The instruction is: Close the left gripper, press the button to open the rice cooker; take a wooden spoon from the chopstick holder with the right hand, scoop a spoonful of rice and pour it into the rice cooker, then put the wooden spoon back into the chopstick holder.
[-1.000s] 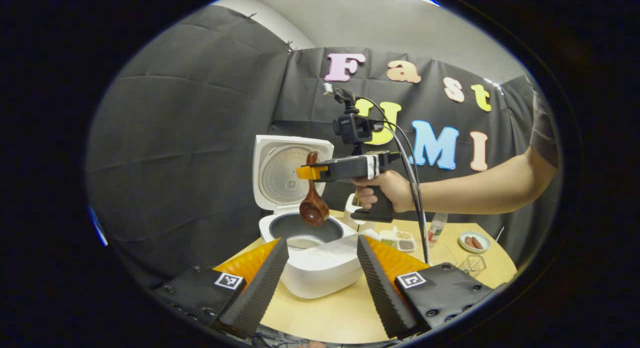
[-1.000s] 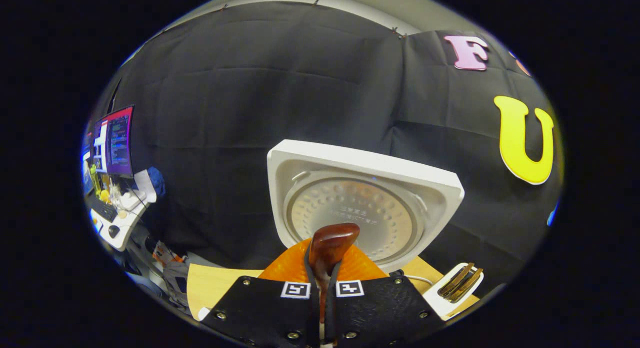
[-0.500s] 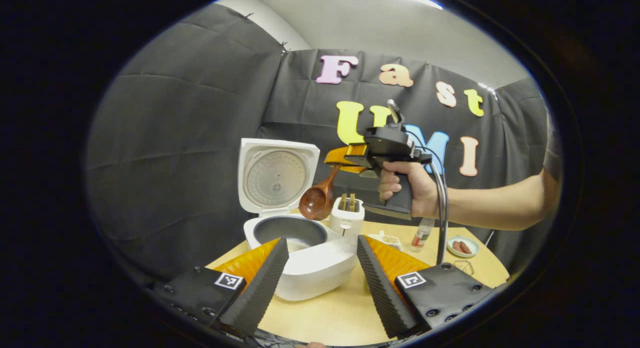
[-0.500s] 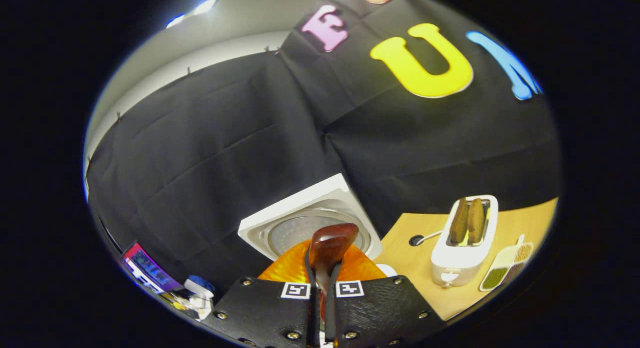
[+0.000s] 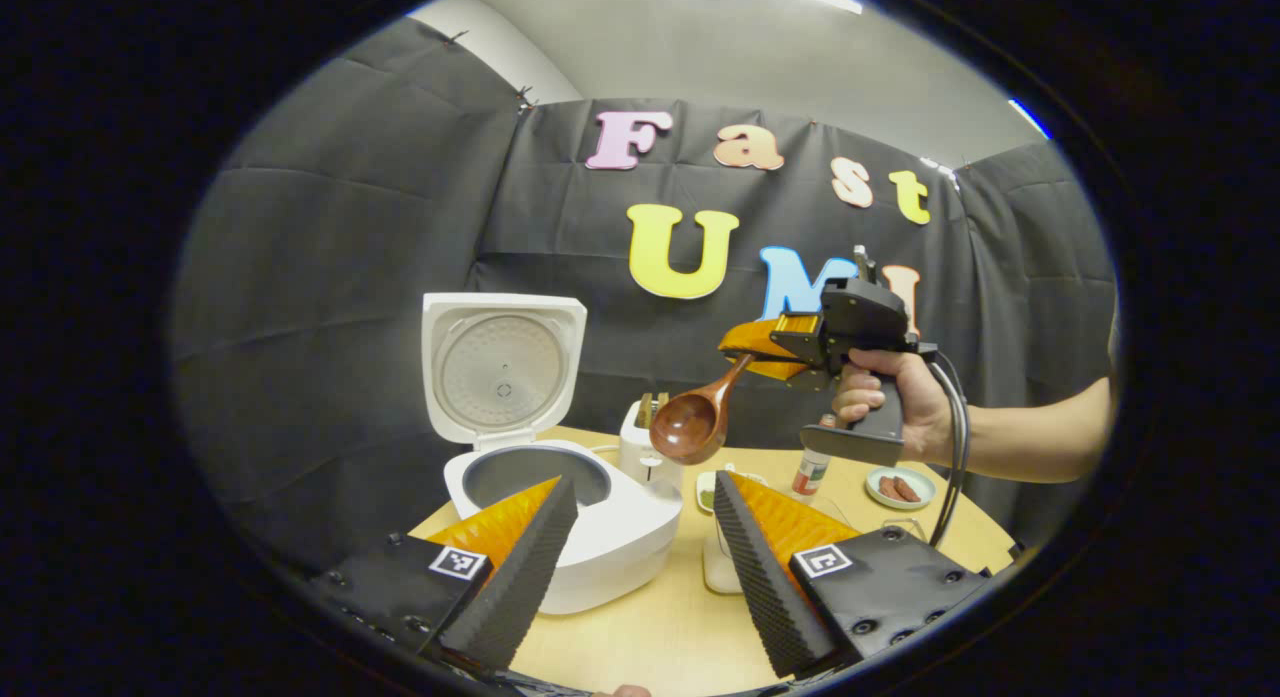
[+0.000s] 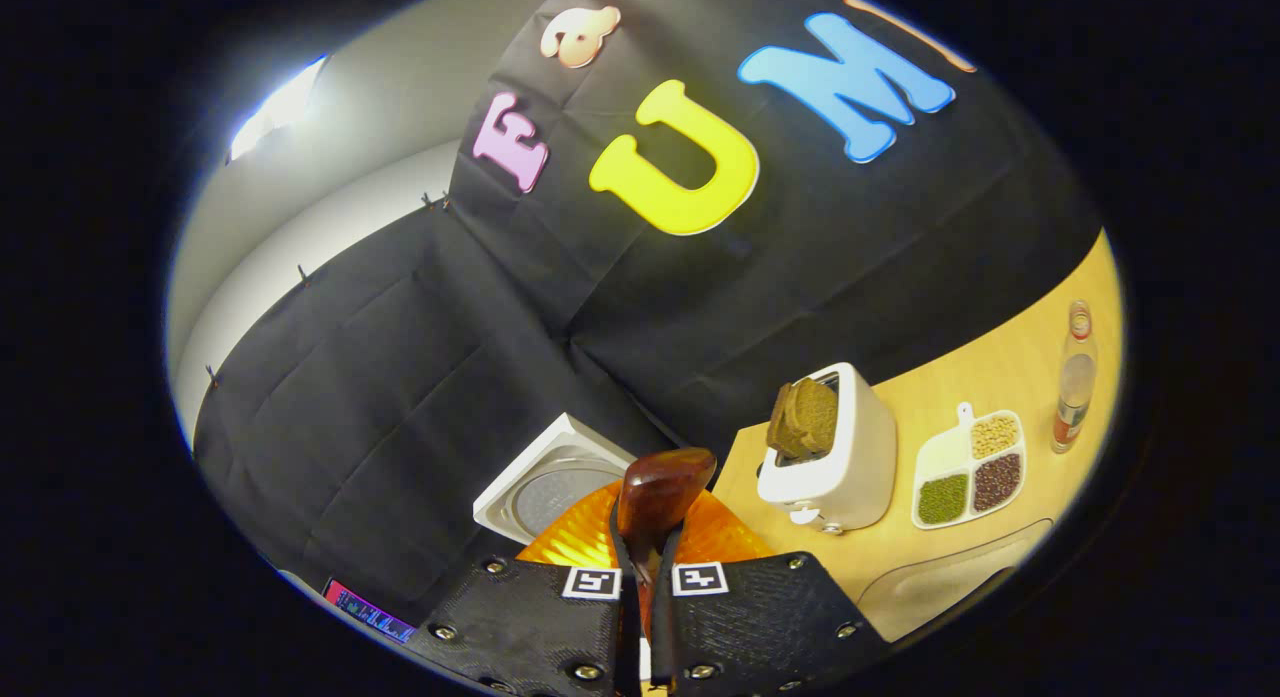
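Observation:
The white rice cooker [image 5: 610, 537] stands open on the table, its lid [image 5: 503, 367] upright and its pot [image 5: 535, 474] dark inside. My left gripper [image 5: 640, 577] hovers open just in front of it, holding nothing. A hand holds my right gripper [image 5: 757, 349] up in the air to the right of the cooker, shut on the handle of the wooden spoon [image 5: 690, 422]. The spoon's bowl hangs down-left above the toaster [image 5: 645, 442]. In the right gripper view the right gripper [image 6: 640, 567] pinches the spoon [image 6: 665, 487] between its fingers, with the cooker lid [image 6: 555, 482] behind.
A white toaster [image 6: 835, 457] with bread stands beside the cooker. A sectioned dish of grains [image 6: 970, 467], a small bottle [image 6: 1075, 377] and a small plate [image 5: 900, 487] sit further right on the wooden table [image 5: 670, 627].
My right gripper has carried the spoon from above the cooker's pot rightward to above the toaster, rolling as it went. The left gripper stays open in front of the cooker.

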The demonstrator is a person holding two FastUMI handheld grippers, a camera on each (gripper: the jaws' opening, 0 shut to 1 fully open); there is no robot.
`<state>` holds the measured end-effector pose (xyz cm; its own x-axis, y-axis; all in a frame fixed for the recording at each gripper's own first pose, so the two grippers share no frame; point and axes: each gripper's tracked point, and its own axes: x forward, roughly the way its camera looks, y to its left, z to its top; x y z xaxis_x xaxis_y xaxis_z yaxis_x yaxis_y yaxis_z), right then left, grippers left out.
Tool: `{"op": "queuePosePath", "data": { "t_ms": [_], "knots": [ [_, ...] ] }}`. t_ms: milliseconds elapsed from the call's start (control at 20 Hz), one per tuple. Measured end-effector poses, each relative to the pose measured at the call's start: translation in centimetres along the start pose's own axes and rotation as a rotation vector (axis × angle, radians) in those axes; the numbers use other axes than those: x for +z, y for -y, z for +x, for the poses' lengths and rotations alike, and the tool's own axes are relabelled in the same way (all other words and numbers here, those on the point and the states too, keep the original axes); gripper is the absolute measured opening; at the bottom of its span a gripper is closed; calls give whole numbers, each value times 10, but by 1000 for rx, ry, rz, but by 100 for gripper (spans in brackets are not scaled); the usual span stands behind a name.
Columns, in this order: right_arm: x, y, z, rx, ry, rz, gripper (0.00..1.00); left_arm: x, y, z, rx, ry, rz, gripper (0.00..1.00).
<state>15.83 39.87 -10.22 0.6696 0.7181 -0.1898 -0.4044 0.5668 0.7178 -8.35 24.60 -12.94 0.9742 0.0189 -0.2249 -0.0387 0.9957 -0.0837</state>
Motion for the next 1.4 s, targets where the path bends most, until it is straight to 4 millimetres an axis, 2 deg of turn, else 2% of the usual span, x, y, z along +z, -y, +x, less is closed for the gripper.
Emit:
{"op": "queuePosePath", "data": {
  "t_ms": [200,450,900,1150,1400],
  "knots": [
    [17,27,-42,-67,50,12,4,4,20,6,-65,1,25,96],
    [35,67,-91,-167,95,-11,4,-3,44,19,-137,-8,29,96],
    [62,122,-182,-325,203,-22,5,-5,91,28,-236,-27,43,96],
    [76,165,-236,-464,249,-58,4,-8,117,34,-278,-40,50,96],
    [64,202,-275,-565,240,-84,5,-8,142,35,-285,-66,28,96]
  ]
}}
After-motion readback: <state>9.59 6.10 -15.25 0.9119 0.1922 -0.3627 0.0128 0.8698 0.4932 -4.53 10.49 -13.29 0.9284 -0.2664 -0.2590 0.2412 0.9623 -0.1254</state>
